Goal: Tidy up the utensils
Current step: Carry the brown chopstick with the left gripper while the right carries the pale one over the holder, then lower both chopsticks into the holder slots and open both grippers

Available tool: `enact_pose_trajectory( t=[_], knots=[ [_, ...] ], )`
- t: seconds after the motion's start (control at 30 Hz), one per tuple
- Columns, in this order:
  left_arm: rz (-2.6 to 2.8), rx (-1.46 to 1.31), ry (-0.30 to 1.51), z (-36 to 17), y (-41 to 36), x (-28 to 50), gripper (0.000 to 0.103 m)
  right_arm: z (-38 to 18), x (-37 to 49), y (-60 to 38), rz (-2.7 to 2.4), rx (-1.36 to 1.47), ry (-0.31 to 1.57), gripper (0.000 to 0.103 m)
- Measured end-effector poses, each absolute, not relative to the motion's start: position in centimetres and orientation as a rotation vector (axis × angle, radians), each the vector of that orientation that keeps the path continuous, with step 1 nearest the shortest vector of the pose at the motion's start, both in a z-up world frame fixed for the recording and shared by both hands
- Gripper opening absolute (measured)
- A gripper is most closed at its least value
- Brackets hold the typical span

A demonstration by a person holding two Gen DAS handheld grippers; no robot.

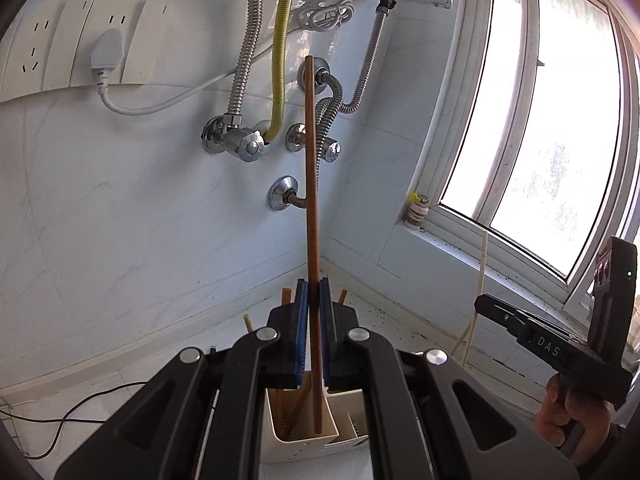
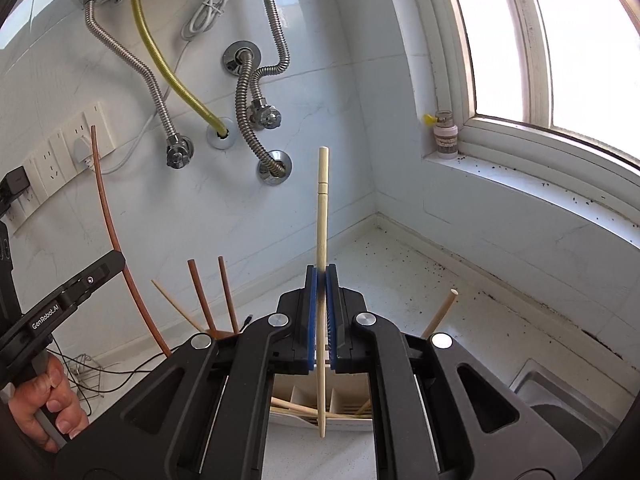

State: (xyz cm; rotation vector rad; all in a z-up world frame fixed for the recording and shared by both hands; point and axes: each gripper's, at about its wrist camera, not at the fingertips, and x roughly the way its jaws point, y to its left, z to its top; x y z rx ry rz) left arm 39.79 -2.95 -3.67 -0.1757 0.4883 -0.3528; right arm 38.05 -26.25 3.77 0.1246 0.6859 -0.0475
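My left tongs are clamped on a slim reddish-brown chopstick, upright above the cream holder on the table. My right tongs pinch a pale bamboo chopstick, pointed tip down over the holder's compartments. More sticks lean inside it; hoses and a window lie beyond.

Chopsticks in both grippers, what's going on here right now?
A person is sorting chopsticks into a cream holder on the counter. The left gripper is shut on a brown chopstick, its lower end over a holder compartment with other brown sticks. The right gripper is shut on a pale chopstick, its tip low by the compartment with other pale ones. Neither is released yet.
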Motion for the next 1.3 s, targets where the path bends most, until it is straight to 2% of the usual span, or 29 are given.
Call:
enact_pose_trajectory(
  t=[0.53,1.1,1.17,1.23,1.3],
  knots=[
    [-0.374,-0.142,0.499,-7.3,-3.7,41.7,0.005,0.0,37.6,-27.0,-0.05,0.108,0.58,0.004],
    [-0.388,-0.148,0.459,-8.9,-3.5,41.2,0.006,-2.6,36.5,-26.7,-0.056,0.047,0.523,0.004],
    [-0.391,-0.143,0.446,-9.0,-3.6,41.0,0.015,-2.9,36.6,-26.7,-0.04,0.046,0.535,0.005],
    [-0.385,-0.141,0.439,-9.1,-3.7,40.6,0.041,-3.1,36.4,-26.8,-0.024,0.052,0.541,0.007],
    [-0.385,-0.146,0.414,-8.9,-3.6,40.2,0.045,-3.0,36.2,-26.8,-0.026,0.049,0.536,0.018]
  ],
)
